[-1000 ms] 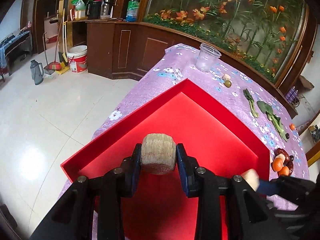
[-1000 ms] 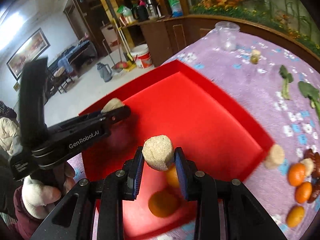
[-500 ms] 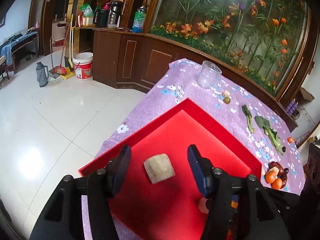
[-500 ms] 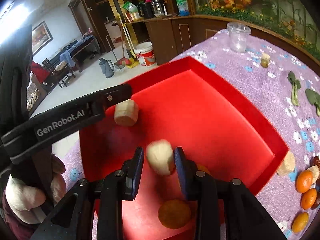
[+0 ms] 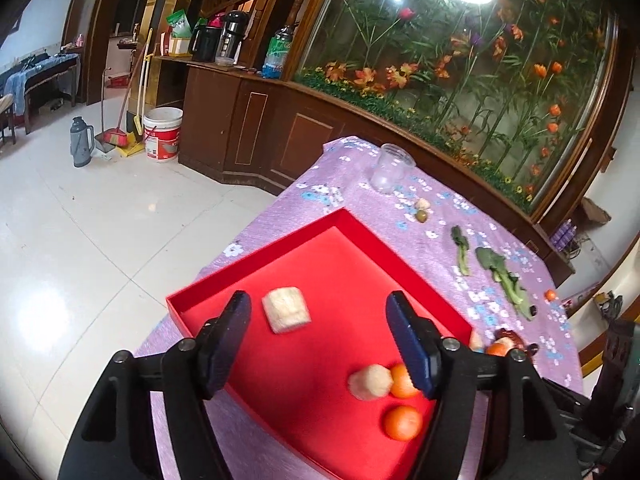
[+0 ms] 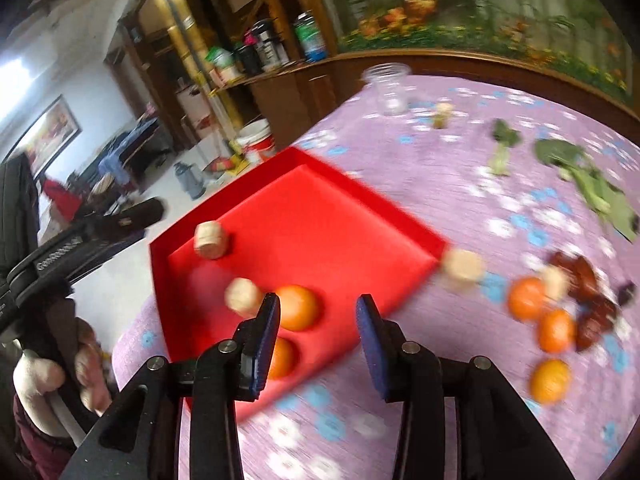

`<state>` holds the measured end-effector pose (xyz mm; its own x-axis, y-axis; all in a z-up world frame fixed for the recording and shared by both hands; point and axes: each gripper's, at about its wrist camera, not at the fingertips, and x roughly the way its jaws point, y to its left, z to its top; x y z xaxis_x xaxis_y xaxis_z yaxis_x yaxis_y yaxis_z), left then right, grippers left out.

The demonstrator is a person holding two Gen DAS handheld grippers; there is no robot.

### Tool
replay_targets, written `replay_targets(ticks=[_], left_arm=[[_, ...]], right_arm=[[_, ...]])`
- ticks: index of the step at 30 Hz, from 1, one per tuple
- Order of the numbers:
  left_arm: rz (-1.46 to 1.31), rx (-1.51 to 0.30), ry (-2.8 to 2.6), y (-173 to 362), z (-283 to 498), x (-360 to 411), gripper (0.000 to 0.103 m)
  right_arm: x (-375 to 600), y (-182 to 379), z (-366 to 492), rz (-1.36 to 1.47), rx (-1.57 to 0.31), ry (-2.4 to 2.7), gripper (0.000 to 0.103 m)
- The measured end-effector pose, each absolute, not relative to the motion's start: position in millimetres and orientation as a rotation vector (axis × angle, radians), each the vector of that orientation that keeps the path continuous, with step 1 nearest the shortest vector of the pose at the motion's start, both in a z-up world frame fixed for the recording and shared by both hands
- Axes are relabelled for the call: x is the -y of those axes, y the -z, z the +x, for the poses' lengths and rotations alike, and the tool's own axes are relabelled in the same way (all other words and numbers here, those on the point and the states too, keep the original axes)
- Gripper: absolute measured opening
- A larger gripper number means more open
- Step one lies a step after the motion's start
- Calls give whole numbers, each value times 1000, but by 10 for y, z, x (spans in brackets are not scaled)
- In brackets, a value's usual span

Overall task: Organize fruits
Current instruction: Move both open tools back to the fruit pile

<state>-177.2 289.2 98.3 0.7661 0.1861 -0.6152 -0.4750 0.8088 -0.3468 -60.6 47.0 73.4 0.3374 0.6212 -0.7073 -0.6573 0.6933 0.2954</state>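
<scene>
Both grippers empty: left gripper (image 5: 318, 340) has just been opening, jaws wide, nothing between; right gripper (image 6: 318, 334) likewise parted and bare. Red tray (image 5: 208, 294) below and ahead of both holds two pale chunks and two oranges (image 6: 296, 307). Left to move: pale chunk (image 6: 464, 266) and three oranges (image 6: 527, 300) on the cloth, ahead-right of my right gripper.

Tray (image 5: 256, 264) lay on the table (image 5: 360, 184) at its near corner. In the tray: 2 cut blocks (image 5: 286, 309) and 2 oranges (image 5: 403, 422), the oranges by the tray's near edge. Beyond the tray's far corner: a cup (image 5: 390, 167). Right of the tray: leafy greens (image 5: 502, 274) and 3 more oranges (image 6: 554, 330).
</scene>
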Motion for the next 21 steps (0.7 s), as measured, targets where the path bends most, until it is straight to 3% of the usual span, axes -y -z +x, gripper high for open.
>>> replay_targets(ticks=[4, 12, 21], left_arm=[[-496, -583, -336, -1077, -1757, -2664, 76], [-432, -637, -191, -1043, -1508, -2011, 76], [-316, -734, -61, -819, -1120, -1379, 76]], right_arm=[[182, -781, -520, 53, -871, -724, 58], [1011, -580, -385, 136, -901, -562, 58], [837, -340, -250, 63, -945, -617, 58]])
